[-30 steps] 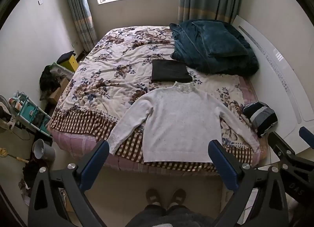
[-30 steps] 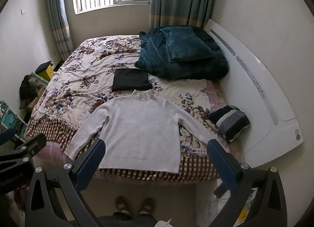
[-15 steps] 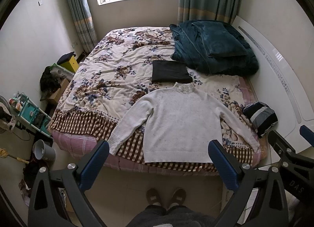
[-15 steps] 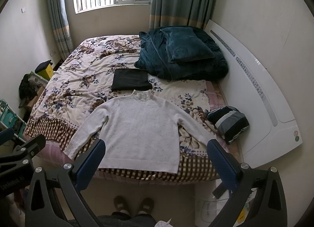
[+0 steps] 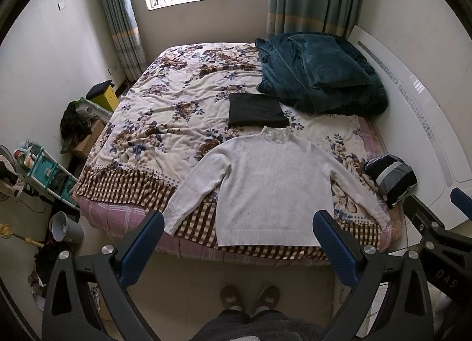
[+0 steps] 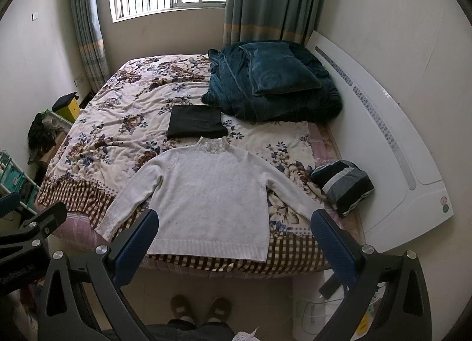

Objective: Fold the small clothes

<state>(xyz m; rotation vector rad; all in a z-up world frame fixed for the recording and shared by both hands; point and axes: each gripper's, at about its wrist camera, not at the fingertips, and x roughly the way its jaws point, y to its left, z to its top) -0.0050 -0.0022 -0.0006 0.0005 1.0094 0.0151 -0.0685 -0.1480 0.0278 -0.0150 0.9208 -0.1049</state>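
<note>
since a second ago both views sit slightly higher; left gripper (image 5: 238, 232) and right gripper (image 6: 234, 227) hover spread wide, white sweater (image 5: 273, 184) lies flat, unfolded; black garment (image 5: 257, 110) looks already folded.

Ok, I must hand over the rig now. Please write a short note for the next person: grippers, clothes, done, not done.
Left gripper: open, holding nothing, above the floor in front of the bed.
Right gripper: open, holding nothing, same height.
White sweater: spread flat at the bed's near edge, sleeves out, not folded.
Black garment: folded, just behind the sweater's collar.
Striped garment: bundled at the bed's right edge.
Left to do: fold the sweater; the striped bundle perhaps too.
</note>
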